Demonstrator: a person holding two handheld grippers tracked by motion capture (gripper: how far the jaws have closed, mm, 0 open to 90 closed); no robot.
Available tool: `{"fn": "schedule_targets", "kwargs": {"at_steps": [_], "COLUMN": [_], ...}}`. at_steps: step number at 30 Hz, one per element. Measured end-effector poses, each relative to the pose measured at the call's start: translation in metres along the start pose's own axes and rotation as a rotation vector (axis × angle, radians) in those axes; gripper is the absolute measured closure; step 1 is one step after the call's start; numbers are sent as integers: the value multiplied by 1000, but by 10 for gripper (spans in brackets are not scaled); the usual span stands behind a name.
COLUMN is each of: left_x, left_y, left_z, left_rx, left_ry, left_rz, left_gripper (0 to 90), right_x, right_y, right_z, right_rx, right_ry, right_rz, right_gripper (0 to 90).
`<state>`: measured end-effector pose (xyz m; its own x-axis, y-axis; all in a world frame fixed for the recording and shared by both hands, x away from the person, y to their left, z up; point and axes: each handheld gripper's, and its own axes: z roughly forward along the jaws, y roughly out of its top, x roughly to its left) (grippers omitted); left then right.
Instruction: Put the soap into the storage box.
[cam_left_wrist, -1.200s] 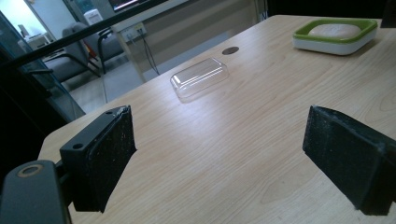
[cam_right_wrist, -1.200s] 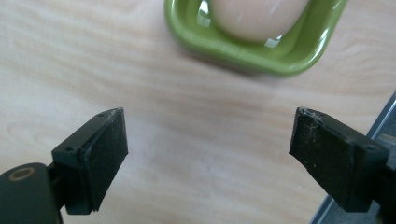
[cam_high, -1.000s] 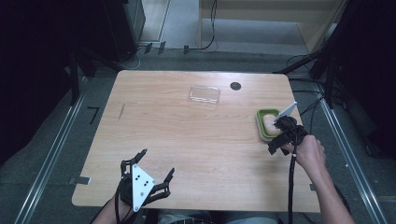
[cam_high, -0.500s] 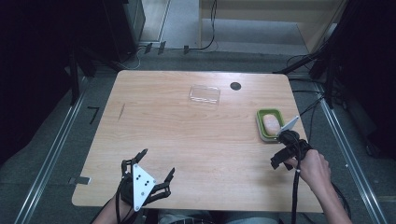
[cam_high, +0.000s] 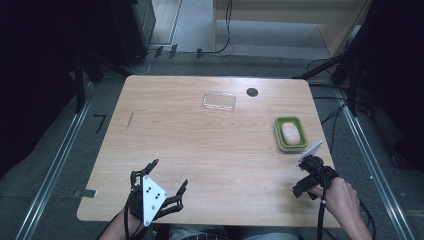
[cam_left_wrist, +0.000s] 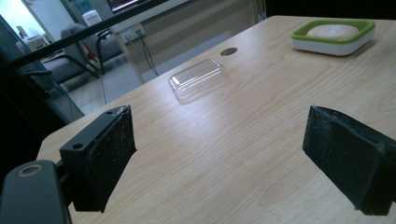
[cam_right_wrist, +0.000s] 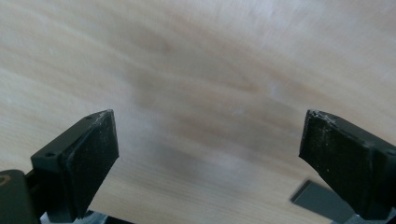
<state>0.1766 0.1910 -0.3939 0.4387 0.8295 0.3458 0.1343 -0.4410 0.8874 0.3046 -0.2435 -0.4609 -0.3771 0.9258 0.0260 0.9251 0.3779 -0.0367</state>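
The right gripper (cam_high: 306, 176) sits near the table's (cam_high: 210, 150) right front corner, just short of the green dish (cam_high: 290, 146), which holds a pale soap (cam_high: 290, 132). Its jaws stand wide with nothing between them and have just been opening; the right gripper view shows bare wood below. Judged step: the soap is placed and the gripper is clear. The left gripper (cam_high: 157, 192) rests at the front left edge, jaws spread and empty. The clear lid (cam_high: 219, 101) lies well apart at the far side, beside a dark hole (cam_high: 252, 92). The next move likely calls for fetching the lid; the path across is unobstructed.
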Motion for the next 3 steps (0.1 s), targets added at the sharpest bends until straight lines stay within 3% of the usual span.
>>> {"fn": "schedule_targets", "kwargs": {"at_steps": [3], "left_x": [0], "left_y": [0], "left_z": [0], "left_rx": [-2], "left_ry": [0], "left_rz": [2], "left_gripper": [99], "right_x": [0], "right_y": [-6], "right_z": [5], "right_rx": [14], "right_ry": [16], "right_rz": [-4], "right_gripper": [47]}}
